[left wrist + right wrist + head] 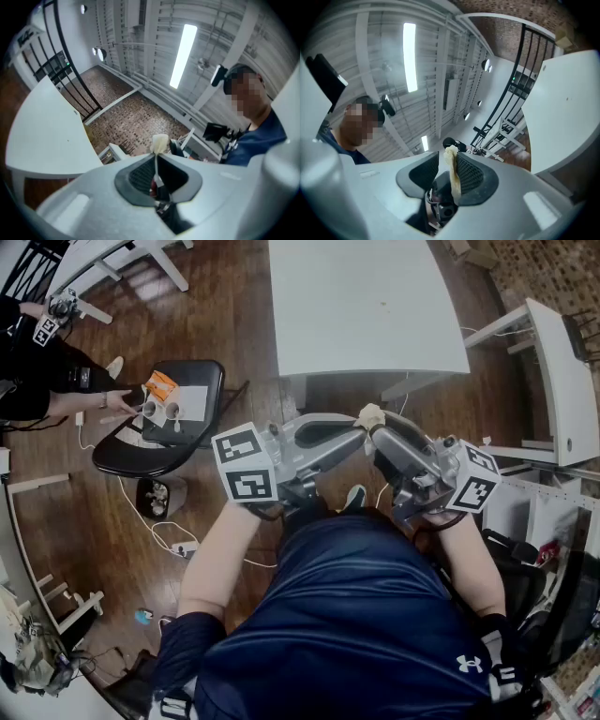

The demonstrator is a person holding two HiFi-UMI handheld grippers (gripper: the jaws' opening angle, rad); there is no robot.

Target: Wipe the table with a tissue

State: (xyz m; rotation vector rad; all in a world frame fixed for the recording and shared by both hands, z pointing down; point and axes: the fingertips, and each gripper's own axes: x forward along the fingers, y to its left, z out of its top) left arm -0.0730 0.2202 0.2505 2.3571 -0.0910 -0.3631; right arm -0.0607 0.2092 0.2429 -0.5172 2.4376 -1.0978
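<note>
In the head view my two grippers point at each other over the wooden floor, just short of the white table's (366, 306) near edge. A small cream tissue wad (370, 414) sits where their tips meet. The left gripper (359, 432) is shut on the tissue. In the left gripper view (157, 154) a thin strip runs between the closed jaws and the wad (159, 142) sticks out past the tips. In the right gripper view the gripper (447, 157) stands open. The tissue (452, 164) lies against its right pad, with a gap to the left pad.
A black chair (192, 442) at the left carries a sheet of paper, an orange packet and small cups, and another person's hand (117, 401) reaches toward them. A bin (159, 495) and cables lie on the floor below it. Another white table (562, 381) stands at the right.
</note>
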